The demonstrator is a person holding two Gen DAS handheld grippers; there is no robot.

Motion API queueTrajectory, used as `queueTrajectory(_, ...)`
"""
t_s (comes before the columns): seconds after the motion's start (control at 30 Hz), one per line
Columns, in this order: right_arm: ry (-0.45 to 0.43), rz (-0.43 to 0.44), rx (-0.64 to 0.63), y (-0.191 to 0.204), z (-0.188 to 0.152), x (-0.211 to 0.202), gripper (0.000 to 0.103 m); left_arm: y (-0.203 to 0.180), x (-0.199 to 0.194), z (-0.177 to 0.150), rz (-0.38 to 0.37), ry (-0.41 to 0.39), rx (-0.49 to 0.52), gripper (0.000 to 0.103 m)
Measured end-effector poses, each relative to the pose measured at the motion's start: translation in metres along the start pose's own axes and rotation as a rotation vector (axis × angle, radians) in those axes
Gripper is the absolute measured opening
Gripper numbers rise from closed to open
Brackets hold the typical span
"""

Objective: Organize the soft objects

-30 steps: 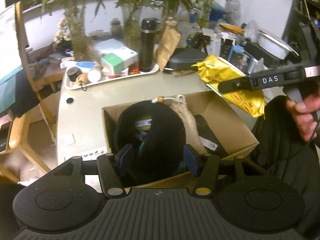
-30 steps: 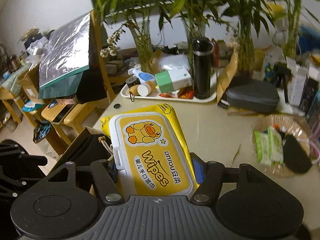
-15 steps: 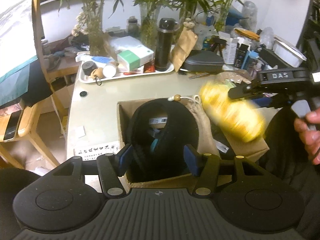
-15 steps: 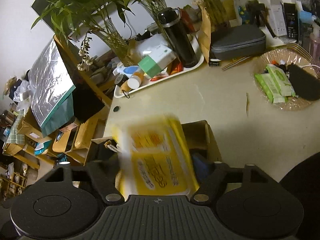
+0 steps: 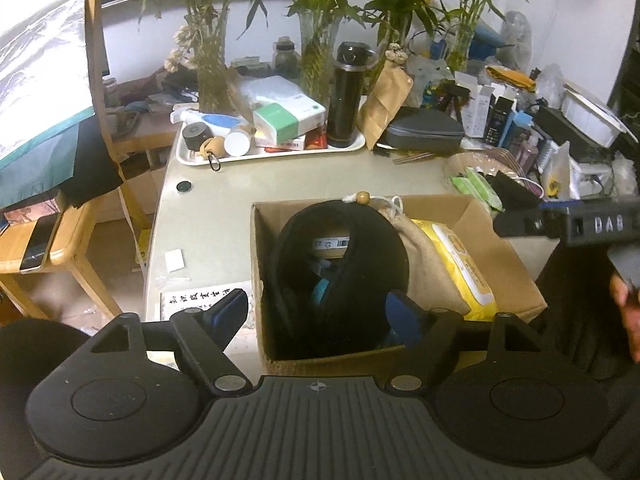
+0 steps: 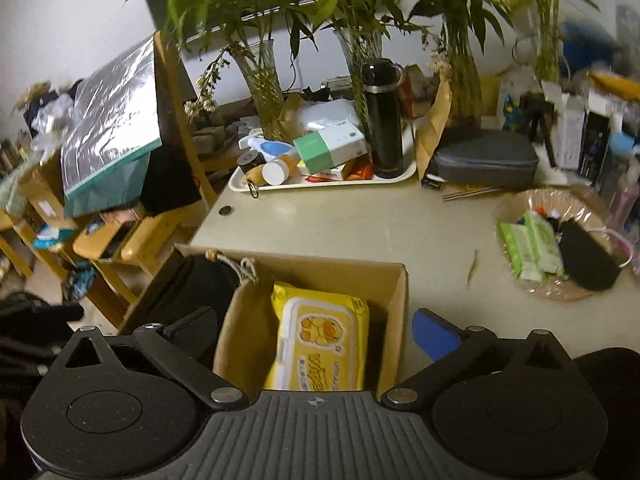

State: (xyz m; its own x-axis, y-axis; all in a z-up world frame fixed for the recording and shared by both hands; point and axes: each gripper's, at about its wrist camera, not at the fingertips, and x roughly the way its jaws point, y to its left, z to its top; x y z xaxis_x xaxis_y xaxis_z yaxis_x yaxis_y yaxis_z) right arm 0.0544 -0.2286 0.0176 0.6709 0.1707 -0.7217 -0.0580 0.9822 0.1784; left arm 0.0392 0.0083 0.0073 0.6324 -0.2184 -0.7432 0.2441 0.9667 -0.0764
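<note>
Jaws of both grippers stand spread, just opened, pinching nothing.

Left wrist view: the left gripper (image 5: 318, 312) hovers at the cardboard box (image 5: 500, 248), the black neck pillow (image 5: 340, 272) between its jaws, untouched. Right wrist view: the right gripper (image 6: 316, 332) hovers above the yellow wipes pack (image 6: 320, 340), which lies in the box beside the burlap pouch (image 6: 244, 332), probably to keep soft things together.

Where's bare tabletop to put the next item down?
Bare table between the tray and the box, and right of the box toward the basket. The box is full; the back edge, past the grey case, is crowded.
</note>
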Motion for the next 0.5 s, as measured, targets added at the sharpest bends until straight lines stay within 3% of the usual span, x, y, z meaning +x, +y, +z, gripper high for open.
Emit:
queueTrajectory(0.13,0.003,-0.041,-0.063,0.007,-0.010,-0.005,0.103,-0.002,-0.006,-0.004,0.008,-0.056,-0.017,0.082)
queueTrajectory(0.27,0.012,-0.064,-0.113,0.014,-0.023,-0.010,0.103,-0.006,-0.010,-0.007,0.009,-0.082,-0.018,0.103)
queueTrajectory(0.5,0.037,-0.089,-0.200,0.032,-0.042,-0.016,0.103,-0.012,-0.016,-0.014,0.022,-0.114,-0.013,0.103)
